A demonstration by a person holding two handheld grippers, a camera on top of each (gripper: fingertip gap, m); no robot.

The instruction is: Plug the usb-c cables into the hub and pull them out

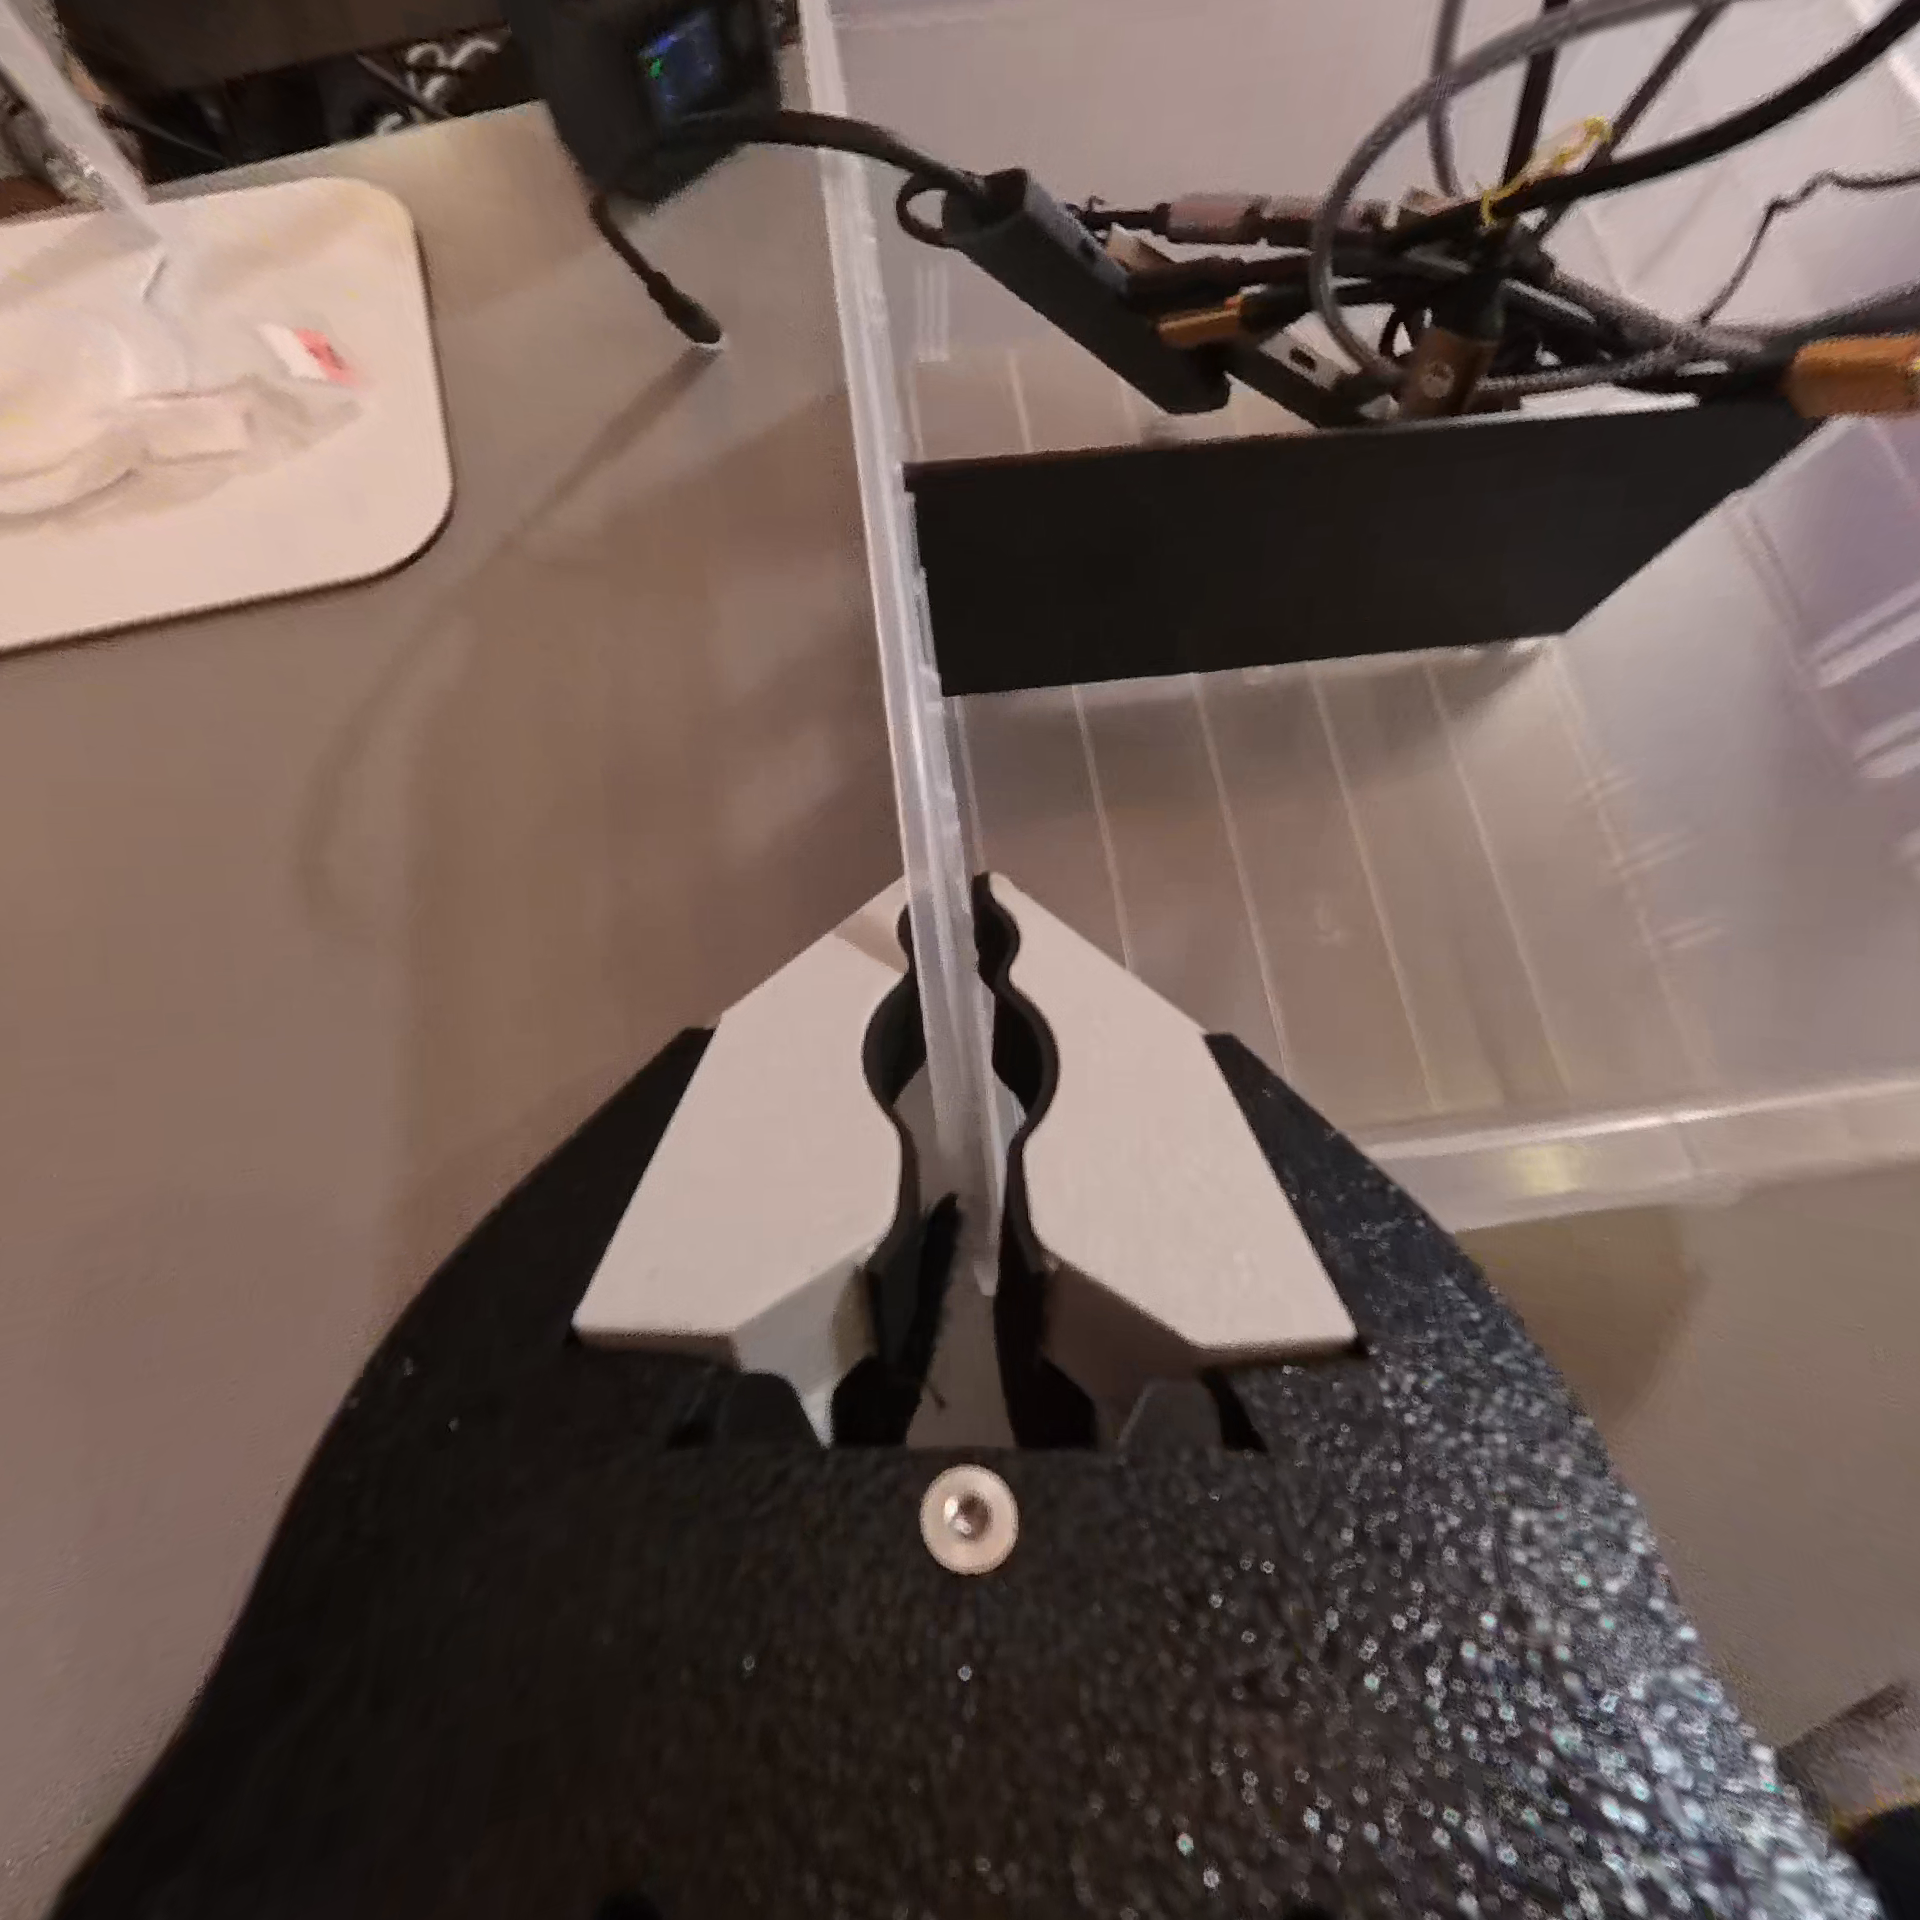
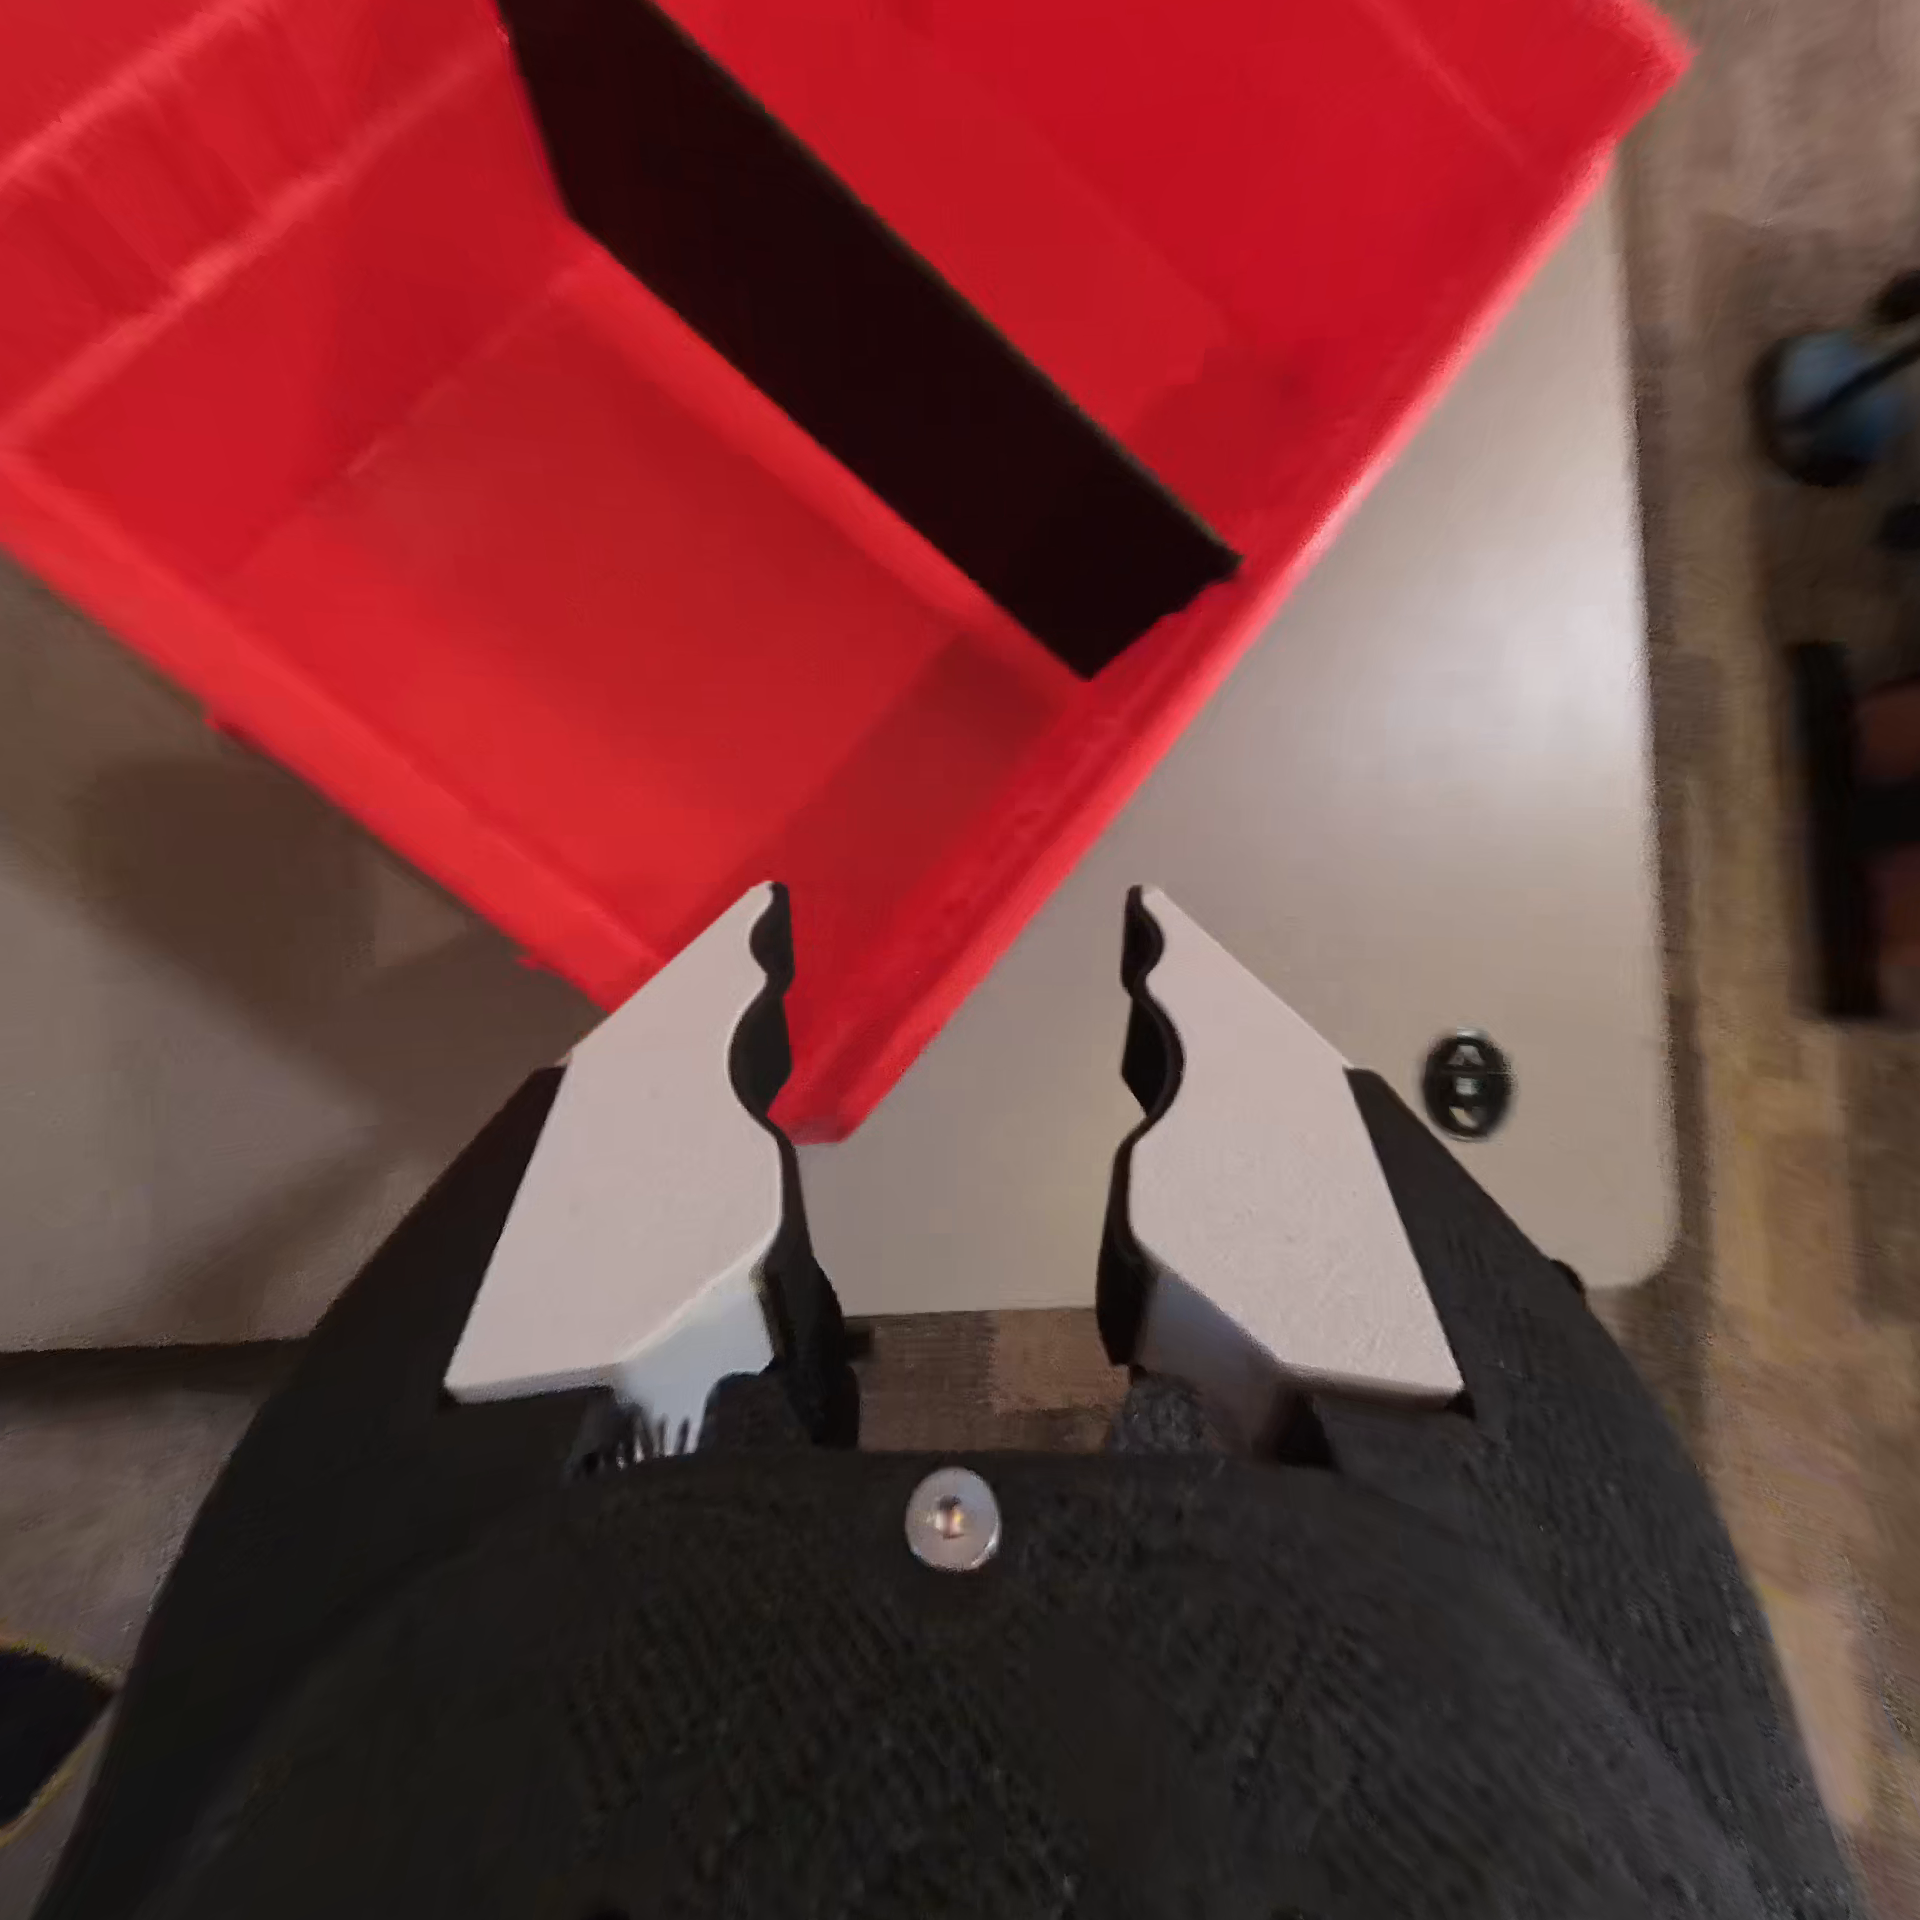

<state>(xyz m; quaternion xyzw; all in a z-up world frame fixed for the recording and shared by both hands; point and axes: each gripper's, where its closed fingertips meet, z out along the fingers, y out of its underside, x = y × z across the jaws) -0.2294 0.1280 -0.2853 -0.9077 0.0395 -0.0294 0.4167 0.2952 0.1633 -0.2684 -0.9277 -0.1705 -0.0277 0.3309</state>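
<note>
Clamping the clear bin's wall edge, the left tongs are pressed together on it; the hub with its usb-c cables lies at that bin's far end; the right tongs stand apart, empty, above the red bin's near corner; steady the clear bin, then reach squarely for one plug.
</note>
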